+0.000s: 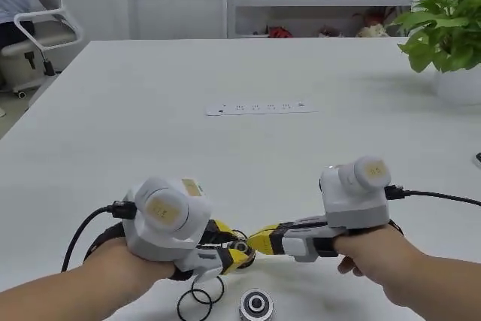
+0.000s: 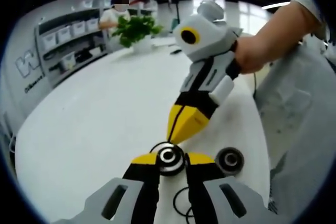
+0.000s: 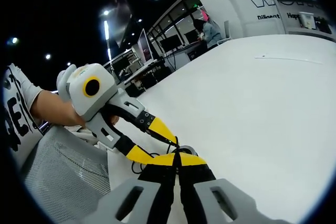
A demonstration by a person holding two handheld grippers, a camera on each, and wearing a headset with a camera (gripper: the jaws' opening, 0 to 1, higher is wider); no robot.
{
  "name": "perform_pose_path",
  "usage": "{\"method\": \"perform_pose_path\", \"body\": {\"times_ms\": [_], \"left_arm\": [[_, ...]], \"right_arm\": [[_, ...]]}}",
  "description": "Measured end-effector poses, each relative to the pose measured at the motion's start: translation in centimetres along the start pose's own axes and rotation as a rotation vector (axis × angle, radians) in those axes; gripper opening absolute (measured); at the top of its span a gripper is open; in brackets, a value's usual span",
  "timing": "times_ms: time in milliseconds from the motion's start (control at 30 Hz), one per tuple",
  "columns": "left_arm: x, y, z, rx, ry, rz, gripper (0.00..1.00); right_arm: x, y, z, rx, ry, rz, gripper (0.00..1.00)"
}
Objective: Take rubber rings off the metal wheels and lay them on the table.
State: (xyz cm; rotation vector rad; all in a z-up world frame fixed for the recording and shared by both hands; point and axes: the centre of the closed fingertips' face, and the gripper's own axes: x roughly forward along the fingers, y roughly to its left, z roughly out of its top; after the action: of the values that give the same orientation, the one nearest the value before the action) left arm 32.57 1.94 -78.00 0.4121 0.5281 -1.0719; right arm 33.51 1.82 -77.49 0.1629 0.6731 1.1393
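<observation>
Listing what you hold and what lies out, w/ locations.

Item 1: metal wheel (image 2: 169, 156), clamped betw. the yellow tips of your left tongs (image 1: 236, 250). It sits face-on in the left gripper view.

Item 2: your right tongs (image 2: 182, 125), tips together and pressed to that wheel's upper rim. Can't tell whether they pinch a ring there. Both tongs meet nose to nose low in the head view, over the near edge of the surface (image 1: 225, 163).

Item 3: second wheel (image 1: 256, 304), flat on the surface, near the held one and closer to you. Neither tongs touch it.

Item 4: rubber rings (image 1: 201, 298), two thin black loops overlapping. They lie flat on the surface below your left tongs, just left of the second wheel.

Item 5: white power strip (image 1: 259, 108), mid-surface, well apart from the work.

Item 6: potted plant (image 1: 443, 24), far right of the surface.
</observation>
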Motion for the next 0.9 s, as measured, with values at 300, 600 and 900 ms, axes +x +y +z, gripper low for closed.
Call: {"method": "perform_pose_path", "body": {"times_ms": [300, 600, 900], "left_arm": [[-2.2, 0.0, 0.4, 0.010, -0.027, -0.003, 0.30], [-4.4, 0.3, 1.0, -0.014, -0.073, 0.016, 0.38], [-6.1, 0.1, 1.0, -0.007, -0.096, 0.021, 0.46]], "right_arm": [[-0.5, 0.6, 0.9, -0.006, -0.021, 0.010, 0.00], [-0.5, 1.4, 1.2, -0.008, -0.025, 0.028, 0.00], [-0.1, 2.7, 1.3, -0.007, -0.024, 0.053, 0.00]]}}
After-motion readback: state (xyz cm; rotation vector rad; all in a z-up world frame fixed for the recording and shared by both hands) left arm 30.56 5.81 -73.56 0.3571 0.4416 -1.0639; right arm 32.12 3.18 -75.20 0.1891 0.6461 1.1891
